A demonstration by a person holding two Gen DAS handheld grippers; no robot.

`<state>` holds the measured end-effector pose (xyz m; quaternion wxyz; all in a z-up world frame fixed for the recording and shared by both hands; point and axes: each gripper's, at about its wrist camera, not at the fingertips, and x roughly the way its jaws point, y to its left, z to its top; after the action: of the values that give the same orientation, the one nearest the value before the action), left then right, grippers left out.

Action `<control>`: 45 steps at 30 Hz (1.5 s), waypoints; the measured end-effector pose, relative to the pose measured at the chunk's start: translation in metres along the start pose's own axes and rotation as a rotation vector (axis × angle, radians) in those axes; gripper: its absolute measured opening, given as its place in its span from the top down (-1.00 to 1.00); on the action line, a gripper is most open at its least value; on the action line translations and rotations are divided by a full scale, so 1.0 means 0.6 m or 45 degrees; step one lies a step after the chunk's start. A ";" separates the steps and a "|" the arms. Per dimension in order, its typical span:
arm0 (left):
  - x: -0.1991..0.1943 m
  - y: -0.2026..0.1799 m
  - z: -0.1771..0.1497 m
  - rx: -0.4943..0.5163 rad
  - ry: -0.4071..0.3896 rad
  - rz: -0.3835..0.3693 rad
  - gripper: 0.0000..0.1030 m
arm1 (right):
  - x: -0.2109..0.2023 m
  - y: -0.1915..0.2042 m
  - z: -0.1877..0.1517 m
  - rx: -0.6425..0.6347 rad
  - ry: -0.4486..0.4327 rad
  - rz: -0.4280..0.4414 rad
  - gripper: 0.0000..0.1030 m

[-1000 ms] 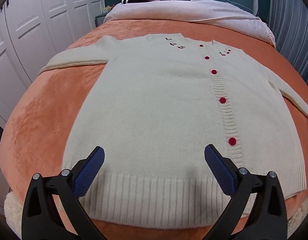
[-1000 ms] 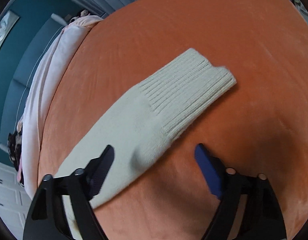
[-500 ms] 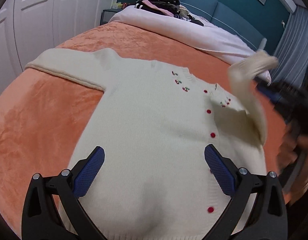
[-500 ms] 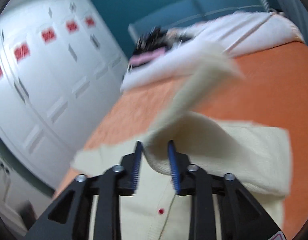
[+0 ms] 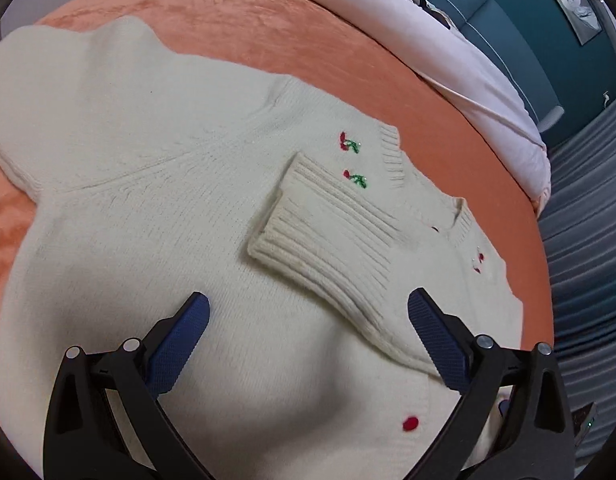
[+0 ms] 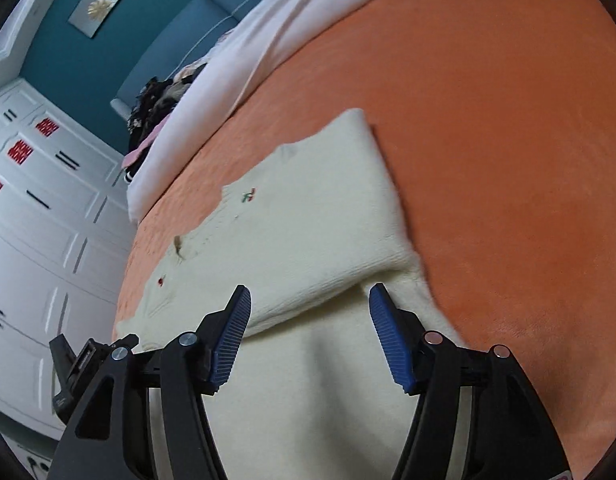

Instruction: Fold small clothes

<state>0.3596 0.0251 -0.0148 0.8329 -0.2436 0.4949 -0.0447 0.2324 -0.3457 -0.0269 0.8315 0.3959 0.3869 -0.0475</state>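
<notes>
sleeve [image 5: 335, 240] across cardigan [image 5: 148, 208], on bed [image 5: 244, 12]

Both handheld grippers: same build, black frames, blue pads.
Left gripper [image 5: 308, 312]: two black angled arms with triangular cutouts, silver pivot screws [image 5: 484, 341] on each arm, textured blue pads on the inner faces. Right gripper [image 6: 309, 304]: same black arms, ribbed blue pads, silver screws on one arm, copper-toned screws [image 6: 431, 337] on the other.
</notes>
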 end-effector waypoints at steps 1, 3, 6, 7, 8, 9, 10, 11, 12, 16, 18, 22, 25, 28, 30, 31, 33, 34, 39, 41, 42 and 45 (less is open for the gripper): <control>0.003 -0.012 0.003 0.032 -0.024 0.029 -0.43 | 0.005 -0.004 0.004 0.004 -0.003 -0.001 -0.07; 0.009 -0.035 0.013 0.107 -0.005 -0.021 0.53 | 0.010 0.015 0.022 -0.038 -0.031 0.003 0.79; -0.028 -0.051 0.028 0.142 -0.130 -0.074 0.73 | -0.045 0.048 0.036 -0.082 -0.181 0.111 0.80; -0.035 -0.053 0.029 0.157 -0.160 -0.071 0.73 | -0.051 0.056 0.036 -0.115 -0.219 0.117 0.81; -0.031 -0.052 0.027 0.170 -0.160 -0.063 0.72 | -0.047 0.050 0.031 -0.143 -0.225 0.084 0.82; -0.015 -0.046 0.021 0.185 -0.132 -0.033 0.72 | -0.023 0.037 0.025 -0.154 -0.172 0.014 0.83; 0.007 -0.040 0.014 0.191 -0.090 0.004 0.72 | 0.009 0.017 0.017 -0.150 -0.089 -0.073 0.83; 0.030 -0.028 0.006 0.183 -0.046 0.040 0.71 | 0.038 -0.008 0.005 -0.130 -0.011 -0.127 0.87; 0.032 -0.016 -0.002 0.179 -0.067 0.021 0.69 | 0.031 -0.019 -0.001 -0.106 -0.048 -0.078 0.89; 0.022 -0.013 -0.009 0.210 -0.114 -0.004 0.67 | -0.056 0.017 0.001 -0.081 -0.245 -0.051 0.82; 0.023 -0.011 -0.010 0.206 -0.125 -0.010 0.67 | -0.063 0.043 0.009 -0.138 -0.294 -0.071 0.80; 0.020 -0.008 -0.013 0.190 -0.136 -0.016 0.65 | 0.055 0.035 0.022 -0.268 -0.023 -0.300 0.88; -0.022 0.021 -0.006 0.115 -0.158 -0.062 0.47 | 0.028 0.071 0.012 -0.293 -0.103 -0.291 0.75; -0.098 0.100 0.020 0.043 -0.313 -0.025 -0.40 | -0.022 0.106 -0.032 -0.330 -0.151 -0.175 0.46; -0.134 0.178 0.055 -0.053 -0.391 0.092 -0.62 | -0.038 0.111 -0.080 -0.391 -0.143 -0.180 0.08; -0.147 0.225 0.077 -0.113 -0.405 0.158 -0.63 | -0.039 0.115 -0.107 -0.431 -0.119 -0.186 0.02; -0.167 0.318 0.119 -0.260 -0.417 0.285 -0.63 | -0.042 0.104 -0.161 -0.490 -0.054 -0.208 0.03; -0.176 0.368 0.139 -0.346 -0.431 0.327 -0.63 | -0.042 0.096 -0.183 -0.503 -0.026 -0.216 0.02; -0.196 0.531 0.199 -0.624 -0.491 0.375 -0.54 | -0.034 0.097 -0.209 -0.549 0.002 -0.240 -0.27; -0.194 0.534 0.220 -0.592 -0.496 0.401 0.00 | -0.032 0.092 -0.218 -0.566 0.004 -0.235 -0.38; -0.186 0.530 0.232 -0.563 -0.461 0.373 0.33 | -0.032 0.092 -0.223 -0.579 0.007 -0.233 -0.41; -0.200 0.481 0.257 -0.474 -0.487 0.330 0.82 | -0.028 0.093 -0.227 -0.601 0.008 -0.233 -0.51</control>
<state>0.3811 0.3721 0.0120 0.8508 -0.3310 0.3555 0.2004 0.1599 -0.2168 -0.0334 0.8919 0.1541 0.4241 -0.0296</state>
